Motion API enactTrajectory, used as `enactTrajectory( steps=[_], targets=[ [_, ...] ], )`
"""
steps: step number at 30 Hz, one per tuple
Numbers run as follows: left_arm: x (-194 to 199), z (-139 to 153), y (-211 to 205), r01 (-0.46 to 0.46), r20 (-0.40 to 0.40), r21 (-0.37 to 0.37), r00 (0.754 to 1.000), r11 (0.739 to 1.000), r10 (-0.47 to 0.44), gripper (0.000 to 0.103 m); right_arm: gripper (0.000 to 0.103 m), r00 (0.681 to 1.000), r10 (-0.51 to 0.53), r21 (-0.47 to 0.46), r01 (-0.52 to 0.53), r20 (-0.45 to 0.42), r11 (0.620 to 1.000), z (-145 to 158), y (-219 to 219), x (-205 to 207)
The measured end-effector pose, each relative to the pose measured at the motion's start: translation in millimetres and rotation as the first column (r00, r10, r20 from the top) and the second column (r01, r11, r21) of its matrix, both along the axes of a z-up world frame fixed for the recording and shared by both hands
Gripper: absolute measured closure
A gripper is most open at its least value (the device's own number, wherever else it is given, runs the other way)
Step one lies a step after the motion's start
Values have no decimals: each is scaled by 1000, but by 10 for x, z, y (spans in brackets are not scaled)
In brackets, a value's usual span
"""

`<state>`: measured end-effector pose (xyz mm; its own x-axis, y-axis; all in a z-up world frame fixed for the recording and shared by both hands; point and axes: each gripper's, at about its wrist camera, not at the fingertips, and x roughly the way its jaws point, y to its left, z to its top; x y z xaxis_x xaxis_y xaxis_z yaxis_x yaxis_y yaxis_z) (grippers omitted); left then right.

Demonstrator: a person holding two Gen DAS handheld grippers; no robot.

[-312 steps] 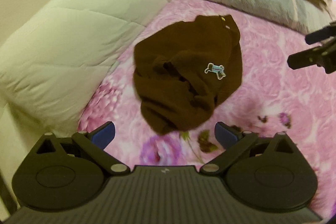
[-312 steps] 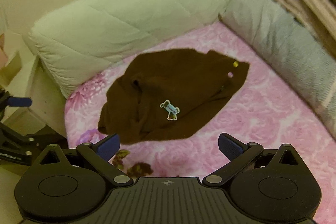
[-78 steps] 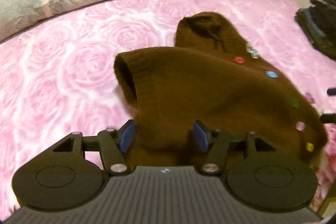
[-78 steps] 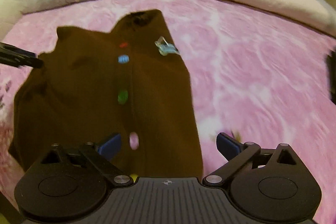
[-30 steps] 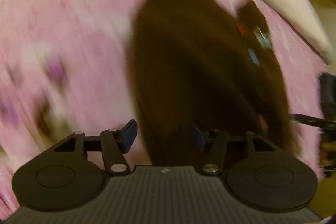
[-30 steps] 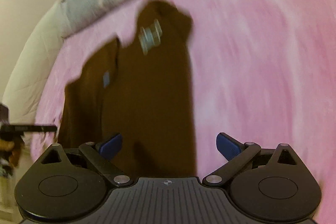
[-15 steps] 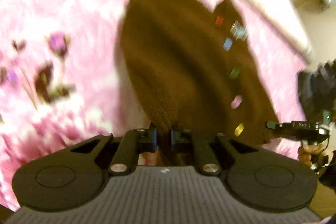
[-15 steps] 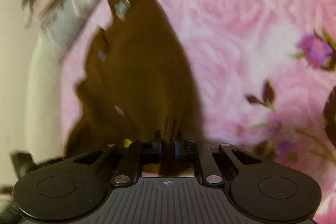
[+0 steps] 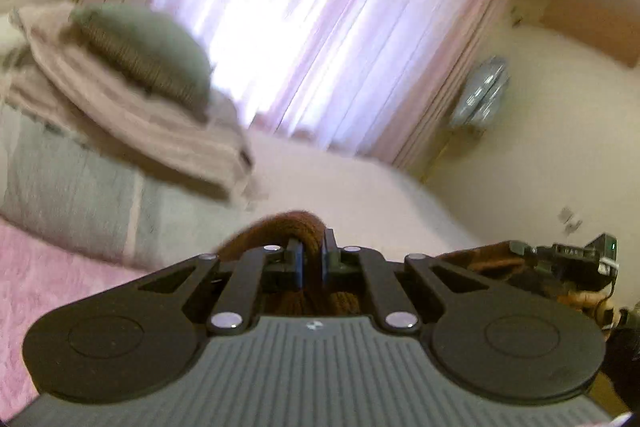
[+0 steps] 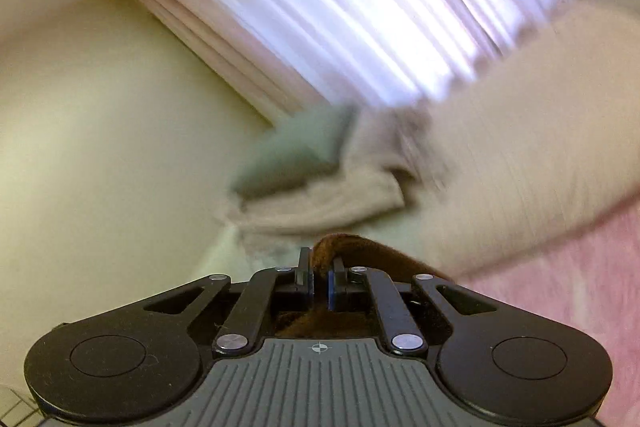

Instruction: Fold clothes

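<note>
A bedroom in a home. A bed (image 9: 48, 279) covered with a pink rose-patterned spread fills the lower part of the left wrist view. Along its far edge lie a pale grey quilt (image 9: 76, 195), folded beige blankets (image 9: 152, 131) and a grey-green cushion (image 9: 148, 51) stacked on top. Behind them, pink curtains (image 9: 320, 27) hang over a bright window, set between plain cream walls (image 9: 540, 155). The right wrist view, blurred, shows the same curtains and bedding.
</note>
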<state>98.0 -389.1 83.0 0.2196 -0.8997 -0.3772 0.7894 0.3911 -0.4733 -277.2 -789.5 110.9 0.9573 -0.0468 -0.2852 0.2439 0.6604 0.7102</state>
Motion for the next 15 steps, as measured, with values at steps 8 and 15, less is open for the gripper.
enactTrajectory(
  steps=[8, 15],
  targets=[
    [-842, -898, 979, 38, -186, 161, 983, 986, -7, 98, 99, 994, -85, 46, 88, -71, 995, -452, 975, -922],
    [-1596, -2680, 1816, 177, -450, 613, 879, 770, 156, 90, 95, 832, 12, 288, 178, -555, 941, -2270, 2049, -1579]
  ],
)
